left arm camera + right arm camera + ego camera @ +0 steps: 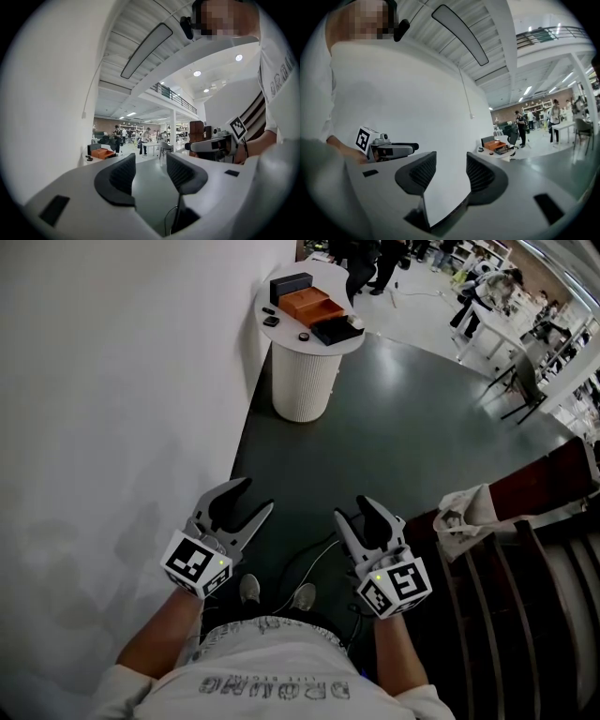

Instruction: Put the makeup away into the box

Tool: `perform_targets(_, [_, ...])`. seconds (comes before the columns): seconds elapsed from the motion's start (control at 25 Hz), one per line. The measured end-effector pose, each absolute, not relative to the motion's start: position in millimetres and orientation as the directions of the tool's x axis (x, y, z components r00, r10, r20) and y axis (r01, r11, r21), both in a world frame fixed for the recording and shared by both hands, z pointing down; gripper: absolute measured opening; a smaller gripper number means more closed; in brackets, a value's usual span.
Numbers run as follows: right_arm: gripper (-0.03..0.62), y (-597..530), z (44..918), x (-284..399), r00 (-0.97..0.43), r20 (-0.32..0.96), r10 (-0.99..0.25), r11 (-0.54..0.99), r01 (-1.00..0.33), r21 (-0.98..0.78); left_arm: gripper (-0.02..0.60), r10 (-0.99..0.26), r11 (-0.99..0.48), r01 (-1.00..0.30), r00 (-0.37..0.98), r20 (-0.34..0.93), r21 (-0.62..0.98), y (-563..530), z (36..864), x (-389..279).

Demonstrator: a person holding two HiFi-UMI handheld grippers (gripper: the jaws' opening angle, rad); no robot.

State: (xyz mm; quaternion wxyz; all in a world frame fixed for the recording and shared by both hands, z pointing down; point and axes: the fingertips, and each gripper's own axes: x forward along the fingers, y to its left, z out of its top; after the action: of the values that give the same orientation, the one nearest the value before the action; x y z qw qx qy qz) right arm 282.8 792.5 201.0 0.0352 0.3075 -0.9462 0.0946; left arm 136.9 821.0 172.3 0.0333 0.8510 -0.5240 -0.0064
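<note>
Makeup (270,322) is lying far ahead of you, as a few small dark pieces on the round white desk (302,381) that is standing against the white wall (112,409); from this distance you cannot tell what each piece is. The orange box (312,304) is sitting on the same desk, between a black case (291,285) on its far side and a black tray (334,330) on its near side (the three are packed close together). All of it is well apart from both of your hands.

You are holding the left hand-held gripper (255,495) at waist height, pointing level over the dark floor (403,418). Its jaws are standing well apart with nothing between them, and its own view is showing only floor and the distant desk past the pads. The right hand-held gripper (353,507) is hovering near it at the same height, its jaws also parted and empty, and in its own view the white wall is filling the gap between them. Your shoes (249,589) are showing below the two grippers, and a thin cable (314,563) is lying across the floor beside them.
</note>
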Motion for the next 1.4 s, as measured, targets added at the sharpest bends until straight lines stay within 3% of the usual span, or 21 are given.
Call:
perform_targets(0.64, [0.277, 762, 206, 341, -0.825, 0.125, -0.551, 0.808, -0.565, -0.168, 0.278, -0.920, -0.392, -0.919, 0.393, 0.010, 0.040, 793, 170, 184])
perform_targets(1.4, [0.281, 710, 222, 363, -0.834, 0.147, -0.532, 0.813, -0.552, -0.187, 0.279, -0.934, -0.357, -0.930, 0.358, 0.000, 0.083, 730, 179, 195])
